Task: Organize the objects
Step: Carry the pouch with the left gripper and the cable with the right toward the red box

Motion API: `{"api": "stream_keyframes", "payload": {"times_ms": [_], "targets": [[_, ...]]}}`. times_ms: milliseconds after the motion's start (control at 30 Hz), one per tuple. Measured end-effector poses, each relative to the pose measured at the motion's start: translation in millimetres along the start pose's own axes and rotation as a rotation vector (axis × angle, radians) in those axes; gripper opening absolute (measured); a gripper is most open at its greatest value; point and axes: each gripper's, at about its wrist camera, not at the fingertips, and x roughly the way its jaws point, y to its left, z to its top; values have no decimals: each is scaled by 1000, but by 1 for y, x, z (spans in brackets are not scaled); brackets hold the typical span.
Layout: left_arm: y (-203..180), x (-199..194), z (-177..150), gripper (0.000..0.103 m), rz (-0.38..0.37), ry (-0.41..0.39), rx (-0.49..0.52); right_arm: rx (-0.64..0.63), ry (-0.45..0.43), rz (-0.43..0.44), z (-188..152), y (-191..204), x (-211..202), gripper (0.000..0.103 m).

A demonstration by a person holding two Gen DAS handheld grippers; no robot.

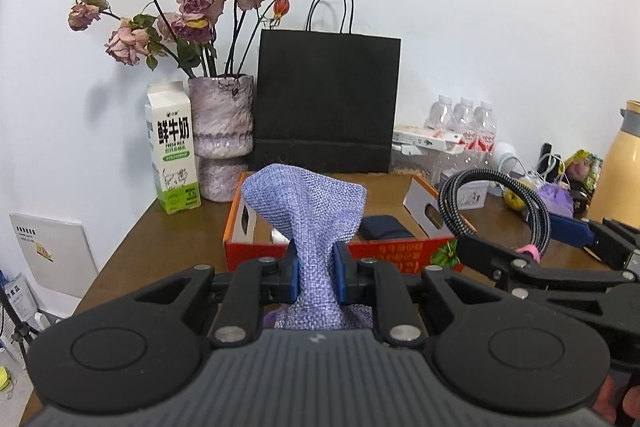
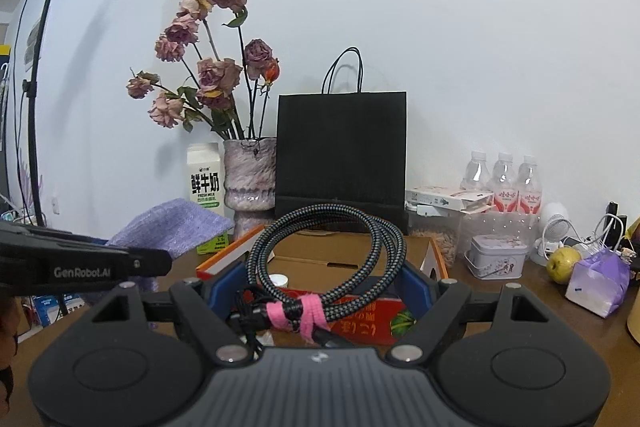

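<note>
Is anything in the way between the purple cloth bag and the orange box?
Nothing visible. The left tool holds the purple cloth bag just before the open orange box, with only air between them.

Vase [image 1: 221,131] btwn milk carton [image 1: 173,147] & bag [image 1: 326,103].

open box top [image 1: 416,187] unobstructed, black bag [image 1: 326,99], vase [image 1: 222,119] blocking behind

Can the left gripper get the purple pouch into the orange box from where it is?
Probably yes. The left gripper is shut on the purple pouch, just short of the open orange box, with nothing between them; the cable hangs off to its right.
</note>
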Motion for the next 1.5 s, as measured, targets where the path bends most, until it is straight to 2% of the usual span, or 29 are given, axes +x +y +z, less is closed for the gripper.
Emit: {"api": "stream_keyframes", "payload": {"times_ms": [533,733,1133,1500], "targets": [[1,64,40,17,46,-49,-28,33,-31,9,28,-17,71,80],[5,91,49,17,69,-79,-87,8,-37,10,37,-20,95,80],[13,150,56,17,117,-29,-105,22,24,-20,40,-34,152,80],[16,188,39,17,130,49,-107,62,128,-41,14,-50,196,80]]}}
